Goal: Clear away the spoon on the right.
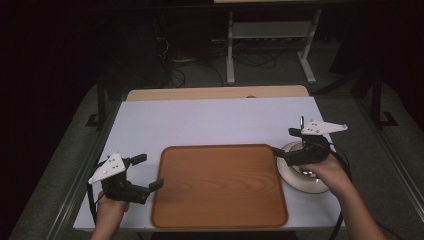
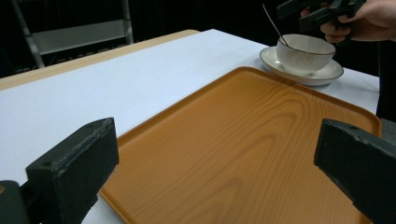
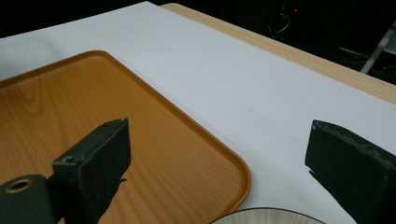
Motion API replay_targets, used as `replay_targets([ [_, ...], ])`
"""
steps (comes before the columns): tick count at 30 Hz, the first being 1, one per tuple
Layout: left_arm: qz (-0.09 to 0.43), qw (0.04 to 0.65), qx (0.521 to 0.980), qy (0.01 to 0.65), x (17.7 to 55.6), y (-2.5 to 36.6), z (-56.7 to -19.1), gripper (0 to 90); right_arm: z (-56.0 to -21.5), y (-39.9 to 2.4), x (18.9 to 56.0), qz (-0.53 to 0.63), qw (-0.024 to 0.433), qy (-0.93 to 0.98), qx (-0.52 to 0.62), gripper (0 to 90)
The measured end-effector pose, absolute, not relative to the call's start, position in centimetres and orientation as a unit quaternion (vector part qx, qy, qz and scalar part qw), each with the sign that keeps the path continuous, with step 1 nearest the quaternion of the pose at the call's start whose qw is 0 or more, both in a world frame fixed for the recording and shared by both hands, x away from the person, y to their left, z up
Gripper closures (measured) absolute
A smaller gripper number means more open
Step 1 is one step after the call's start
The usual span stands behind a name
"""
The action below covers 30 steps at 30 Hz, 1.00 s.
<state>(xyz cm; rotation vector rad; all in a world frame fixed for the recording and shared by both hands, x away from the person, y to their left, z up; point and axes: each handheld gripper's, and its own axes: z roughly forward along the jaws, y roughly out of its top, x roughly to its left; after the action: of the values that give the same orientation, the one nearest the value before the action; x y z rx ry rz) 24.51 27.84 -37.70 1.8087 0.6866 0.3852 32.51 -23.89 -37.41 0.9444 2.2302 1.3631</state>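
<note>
The right gripper [image 1: 286, 143] and the hand holding it hang over the white bowl [image 2: 306, 52] in the high view, covering most of it, so the bowl's inside can't be read there; the left gripper view shows it sitting on a white gold-rimmed saucer [image 2: 327, 74] near the desk's right edge, with a thin metal handle [image 2: 272, 23] slanting up out of it toward the far left. What the handle belongs to is hidden inside the bowl. The rounded rectangular wood-grain orange tray [image 1: 220, 185] lies at the middle of the white-topped desk [image 1: 210, 120] by the near edge, long axis running left to right, saucer just beside its right rim. The left gripper [image 1: 148, 172] sits at the tray's left rim, jaws spread wide on nothing. The right jaws are spread too, holding nothing.
</note>
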Motion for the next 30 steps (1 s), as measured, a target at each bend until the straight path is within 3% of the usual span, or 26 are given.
replay_targets([
  [14,0.159,0.550,0.764,0.296,24.4,28.4,-37.9,0.0,-36.3,-25.3,34.7,0.464,0.178,0.786,0.368,19.6],
  [18,0.160,0.549,0.765,0.296,24.3,28.4,-37.9,0.0,-36.3,-25.7,35.5,0.463,0.164,0.786,0.374,32.6],
  [20,0.159,0.548,0.766,0.297,24.4,28.4,-37.9,0.0,-36.3,-25.7,35.6,0.459,0.166,0.788,0.375,34.5],
  [22,0.158,0.546,0.768,0.294,24.3,28.4,-37.9,0.0,-36.4,-25.9,35.8,0.452,0.178,0.787,0.380,45.4],
  [24,0.158,0.546,0.769,0.293,24.3,28.3,-37.9,0.0,-36.4,-26.0,35.9,0.450,0.180,0.786,0.383,49.3],
  [26,0.159,0.543,0.772,0.290,24.2,28.2,-37.9,0.0,-36.6,-26.1,36.0,0.438,0.186,0.790,0.387,61.2],
  [28,0.159,0.541,0.774,0.288,24.2,28.1,-37.9,0.0,-36.7,-26.2,36.1,0.432,0.187,0.791,0.391,64.6],
  [30,0.159,0.539,0.776,0.286,24.2,28.0,-37.9,0.0,-37.1,-26.3,36.4,0.410,0.188,0.794,0.407,77.5],
])
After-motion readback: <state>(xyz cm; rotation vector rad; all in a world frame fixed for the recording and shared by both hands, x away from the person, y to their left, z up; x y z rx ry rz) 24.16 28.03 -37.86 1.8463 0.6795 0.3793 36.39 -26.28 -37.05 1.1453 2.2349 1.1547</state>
